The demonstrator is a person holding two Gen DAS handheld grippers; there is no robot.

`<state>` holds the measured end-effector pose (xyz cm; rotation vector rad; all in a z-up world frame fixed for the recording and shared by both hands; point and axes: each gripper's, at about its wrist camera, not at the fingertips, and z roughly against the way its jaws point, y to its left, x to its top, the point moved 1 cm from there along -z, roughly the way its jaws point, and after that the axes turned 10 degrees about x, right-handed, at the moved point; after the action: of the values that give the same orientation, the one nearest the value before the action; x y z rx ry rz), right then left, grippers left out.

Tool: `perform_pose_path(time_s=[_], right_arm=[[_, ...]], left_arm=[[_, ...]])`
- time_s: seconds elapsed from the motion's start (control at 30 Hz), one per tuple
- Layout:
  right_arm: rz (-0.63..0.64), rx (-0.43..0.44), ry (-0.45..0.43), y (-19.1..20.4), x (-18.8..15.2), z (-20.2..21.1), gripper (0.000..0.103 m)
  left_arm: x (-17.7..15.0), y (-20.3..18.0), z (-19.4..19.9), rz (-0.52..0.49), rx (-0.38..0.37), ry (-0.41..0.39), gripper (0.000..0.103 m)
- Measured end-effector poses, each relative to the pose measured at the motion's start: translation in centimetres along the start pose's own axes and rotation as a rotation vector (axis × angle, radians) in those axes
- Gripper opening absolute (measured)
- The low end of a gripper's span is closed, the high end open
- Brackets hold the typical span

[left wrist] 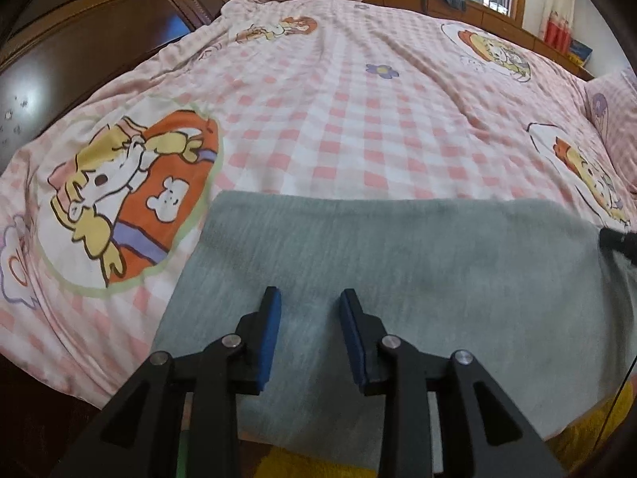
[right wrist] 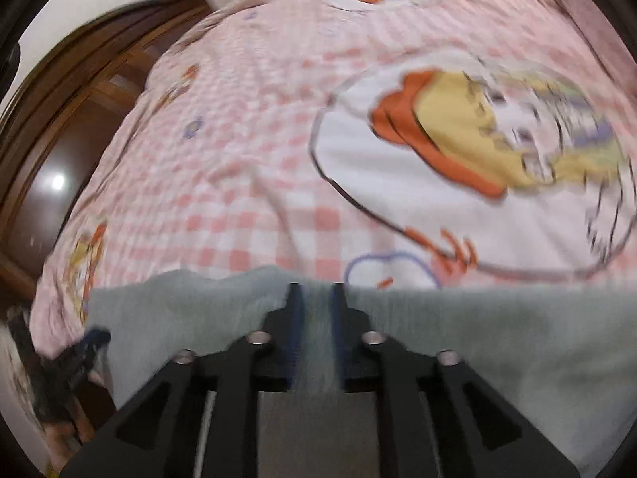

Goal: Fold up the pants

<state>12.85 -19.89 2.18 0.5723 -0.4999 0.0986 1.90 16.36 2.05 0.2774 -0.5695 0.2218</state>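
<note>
The grey pants [left wrist: 398, 279] lie on the bed [left wrist: 338, 119] near its front edge as a flat, seemingly folded rectangle, so maybe one fold remains; left gripper [left wrist: 310, 298] hovers apart and empty, while whether the narrowly parted right gripper [right wrist: 316, 290] pinches cloth, I cannot tell.

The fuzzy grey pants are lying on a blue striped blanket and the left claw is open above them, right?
Not quite. The soft grey folded pants lie on a pink-and-white checked blanket with cartoon pictures, not a blue striped one; the left wrist view shows it plainly. The rest holds: the left claw is open above the pants.
</note>
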Motion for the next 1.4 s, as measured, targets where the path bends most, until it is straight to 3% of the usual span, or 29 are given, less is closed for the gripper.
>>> perform_pose_path(time_s=[0.07, 0.23, 0.33, 0.37, 0.4, 0.5, 0.6, 0.67, 0.93, 1.03, 1.1, 1.13, 1.27, 1.4], right_arm=[[0.1, -0.012, 0.073, 0.8, 1.2, -0.2, 0.049], [0.233, 0.01, 0.271, 1.3, 2.5, -3.5, 0.051], [0.24, 0.047, 0.338, 0.8, 2.6, -5.5, 0.05], [0.236, 0.07, 0.328, 0.7, 2.7, -5.6, 0.039], [0.234, 0.105, 0.321, 0.7, 2.8, -5.4, 0.016], [0.247, 0.157, 0.231, 1.0, 2.2, -3.4, 0.008], [0.322, 0.211, 0.12, 1.9, 0.5, 0.1, 0.007], [0.382, 0.232, 0.1, 2.6, -1.1, 2.0, 0.007], [0.61, 0.082, 0.245, 4.0, -7.5, 0.7, 0.007], [0.586, 0.088, 0.226, 3.8, -7.7, 1.2, 0.014], [0.55, 0.127, 0.233, 3.7, -7.5, 1.6, 0.031], [0.536, 0.142, 0.231, 3.8, -7.2, 1.9, 0.033], [0.517, 0.148, 0.187, 4.2, -5.9, 2.9, 0.035], [0.361, 0.222, 0.147, 4.2, -2.7, 3.4, 0.035]], left_arm=[[0.2, -0.1, 0.4, 0.005, -0.027, 0.009, 0.032], [0.8, -1.2, 1.1, 0.02, -0.086, 0.005, 0.032], [1.1, -2.2, 1.2, 0.009, -0.096, 0.009, 0.032], [1.1, -2.3, 1.2, 0.012, -0.105, 0.012, 0.032], [1.1, -2.4, 1.3, 0.016, -0.119, 0.016, 0.032], [1.1, -2.8, 1.5, 0.016, -0.131, 0.019, 0.032], [0.9, -3.0, 1.5, 0.01, -0.135, 0.023, 0.032], [0.8, -3.1, 1.4, 0.011, -0.142, 0.029, 0.032], [0.6, -4.2, 1.3, 0.027, -0.163, 0.038, 0.032], [0.6, -4.8, 1.8, 0.015, -0.189, 0.034, 0.032], [0.6, -5.3, 1.9, -0.01, -0.177, 0.025, 0.032], [0.5, -5.4, 1.8, -0.015, -0.173, 0.027, 0.032], [0.2, -5.4, 1.2, 0.006, -0.18, 0.043, 0.032], [0.1, -5.4, 1.1, 0.005, -0.177, 0.038, 0.032]])
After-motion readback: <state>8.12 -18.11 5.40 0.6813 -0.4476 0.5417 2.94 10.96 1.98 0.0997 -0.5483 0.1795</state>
